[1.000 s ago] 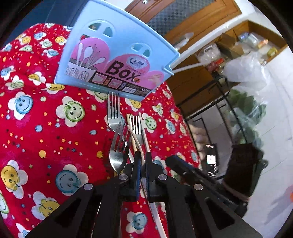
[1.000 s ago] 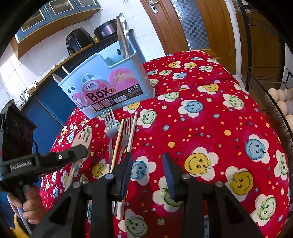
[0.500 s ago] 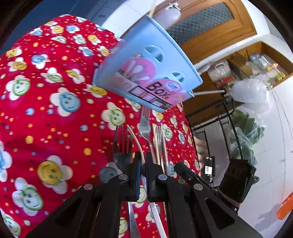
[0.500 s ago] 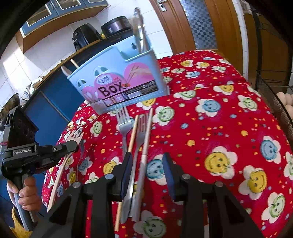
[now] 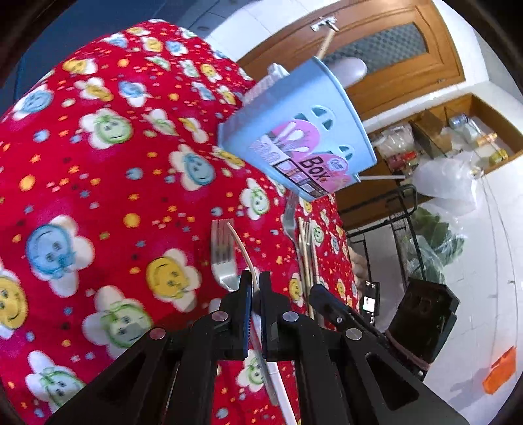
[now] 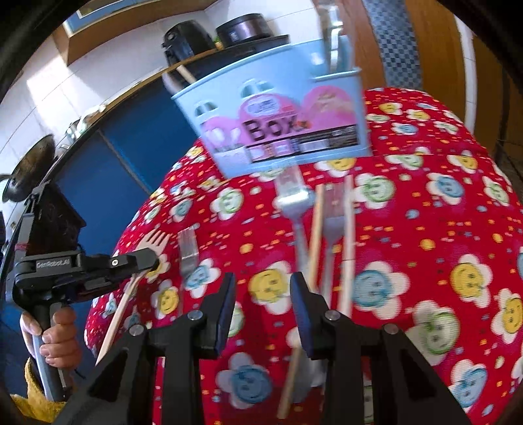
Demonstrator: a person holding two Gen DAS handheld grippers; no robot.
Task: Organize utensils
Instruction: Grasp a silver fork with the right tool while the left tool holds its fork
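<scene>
Utensils (image 6: pixel 333 42) stand inside blue utensil box (image 6: pixel 278 108).

Setting: home kitchen.
Blue counter (image 6: pixel 108 144) carries an air fryer (image 6: pixel 186 41), cooker pot (image 6: pixel 243 29); wooden door (image 5: pixel 385 49), pantry shelf (image 5: pixel 457 130), bagged greens (image 5: pixel 438 242).

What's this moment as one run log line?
left gripper: shut on wooden fork | right gripper: open, empty | blue box: standing on tablecloth | forks, chopsticks: lying before box
</scene>
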